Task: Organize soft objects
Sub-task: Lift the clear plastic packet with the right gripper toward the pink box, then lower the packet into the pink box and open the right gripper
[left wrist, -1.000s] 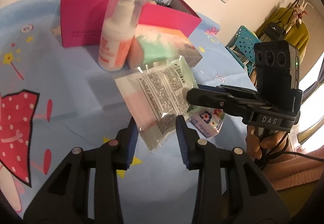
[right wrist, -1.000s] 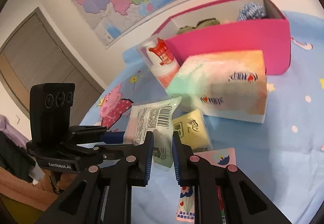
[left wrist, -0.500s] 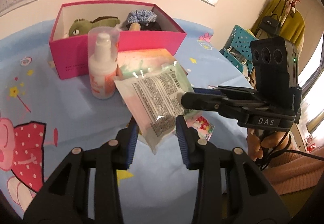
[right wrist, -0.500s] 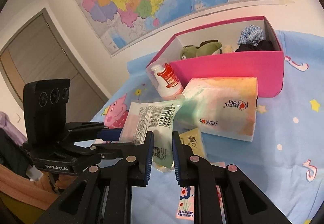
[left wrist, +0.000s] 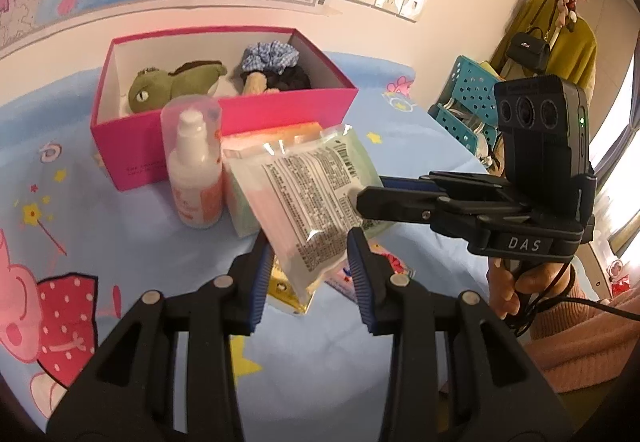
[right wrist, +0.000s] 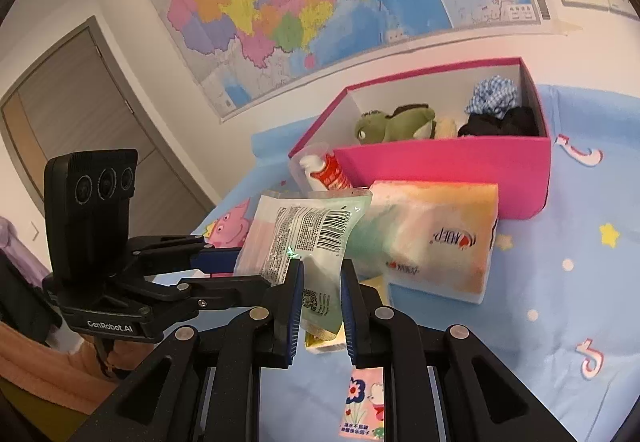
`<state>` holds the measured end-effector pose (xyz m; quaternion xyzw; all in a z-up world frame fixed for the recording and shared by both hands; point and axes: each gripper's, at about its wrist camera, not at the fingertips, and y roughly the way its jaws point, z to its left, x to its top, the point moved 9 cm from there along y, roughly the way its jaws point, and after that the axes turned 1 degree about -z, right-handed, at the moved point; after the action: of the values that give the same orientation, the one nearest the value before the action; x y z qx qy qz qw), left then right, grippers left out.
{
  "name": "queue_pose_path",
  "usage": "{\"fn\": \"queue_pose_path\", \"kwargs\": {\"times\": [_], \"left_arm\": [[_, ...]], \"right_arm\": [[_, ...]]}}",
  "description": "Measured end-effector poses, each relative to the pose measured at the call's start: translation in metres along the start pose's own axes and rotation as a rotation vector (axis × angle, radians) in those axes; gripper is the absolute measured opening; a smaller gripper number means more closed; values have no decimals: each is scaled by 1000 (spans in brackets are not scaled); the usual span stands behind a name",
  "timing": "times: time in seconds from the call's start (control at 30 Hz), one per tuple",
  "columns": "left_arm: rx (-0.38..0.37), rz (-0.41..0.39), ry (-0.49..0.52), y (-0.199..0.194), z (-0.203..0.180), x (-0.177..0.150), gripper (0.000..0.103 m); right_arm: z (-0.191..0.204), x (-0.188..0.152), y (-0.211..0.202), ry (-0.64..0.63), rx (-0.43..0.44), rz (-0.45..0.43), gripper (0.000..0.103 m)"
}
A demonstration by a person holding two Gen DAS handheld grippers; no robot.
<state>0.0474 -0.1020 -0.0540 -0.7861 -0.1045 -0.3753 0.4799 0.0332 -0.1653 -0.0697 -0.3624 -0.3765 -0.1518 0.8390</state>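
A flat, glossy plastic packet (left wrist: 312,198) with small printed text and a barcode hangs above the counter (left wrist: 132,238). The left gripper (left wrist: 308,274) clamps its lower end and the right gripper (right wrist: 320,302) clamps its side edge. Its long axis tilts up toward the pink cardboard box (left wrist: 240,114).

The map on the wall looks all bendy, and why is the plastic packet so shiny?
In both wrist views the fisheye lens curves straight edges, so the map and the wall bow, with dark corners round the picture. In the left wrist view room light glints off the packet as small white spots; the right wrist view shows a green glint on it. Both views stay fairly sharp.
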Motion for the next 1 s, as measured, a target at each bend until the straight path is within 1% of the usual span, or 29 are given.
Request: {"fn": "queue_pose_path", "kwargs": {"times": [0.1, 0.43, 0.8, 1.0], "left_arm": [[7, -20, 5, 0, -1, 6, 39], [15, -42, 29, 0, -3, 25, 39], [33, -71, 58, -4, 2, 57, 39], [41, -83, 54, -6, 10, 74, 39]], "right_arm": [[-1, 4, -3, -8, -6, -9, 17], [-1, 20, -7, -25, -14, -35, 17], [1, 51, -10, -66, -18, -78, 17], [-2, 69, -3, -73, -11, -91, 17]]}}
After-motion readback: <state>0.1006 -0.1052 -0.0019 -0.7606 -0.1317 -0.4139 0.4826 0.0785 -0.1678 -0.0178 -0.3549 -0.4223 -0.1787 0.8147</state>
